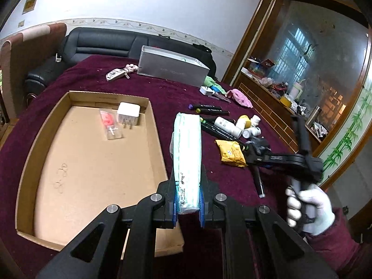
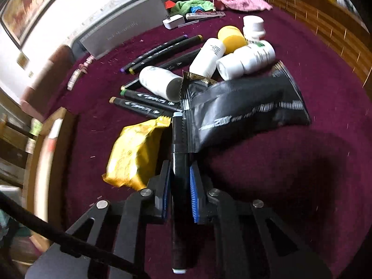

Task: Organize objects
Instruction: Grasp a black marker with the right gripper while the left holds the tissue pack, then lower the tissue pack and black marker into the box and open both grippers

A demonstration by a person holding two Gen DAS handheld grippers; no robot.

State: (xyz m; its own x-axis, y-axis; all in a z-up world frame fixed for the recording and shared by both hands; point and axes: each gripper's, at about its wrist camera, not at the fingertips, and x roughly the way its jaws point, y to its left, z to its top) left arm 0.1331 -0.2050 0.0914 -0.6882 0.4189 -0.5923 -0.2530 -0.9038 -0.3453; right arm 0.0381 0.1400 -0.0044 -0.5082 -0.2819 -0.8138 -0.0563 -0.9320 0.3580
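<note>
While both grippers are working over a maroon-covered table (image 1: pixel 97 74), the left gripper (image 1: pixel 188 207) is holding its jaws closed tight on a pale green tissue pack (image 1: pixel 187 153), which is sticking up and forward just beside the right wall of a shallow cardboard tray (image 1: pixel 30 153). Gripped by a gloved hand (image 1: pixel 307 209), the right gripper (image 2: pixel 180 193) is clamping its jaws narrowly on a black marker (image 2: pixel 179 162), the marker lying lengthwise between the pads with its far end among a yellow packet (image 2: pixel 132 155) and a black pouch (image 2: pixel 244 111). Judging from these views, the tissue pack is being held only near one end, so its soft wrapper is risking a sag or twist out of the pads before it is over the tray; the marker, round and slick, is likely to pivot or snag the pouch's edge as it is being lifted, dragging the neighbouring white bottles (image 2: pixel 232 55) and other markers (image 2: pixel 148 102). Inside the tray, a white charger (image 1: pixel 128 115) and a small clear bag with pink contents (image 1: pixel 109 122) are lying together near the far corner, the rest of the floor being bare. A grey box (image 1: pixel 172 69) is standing at the table's far side; its contents cannot be told.
</note>
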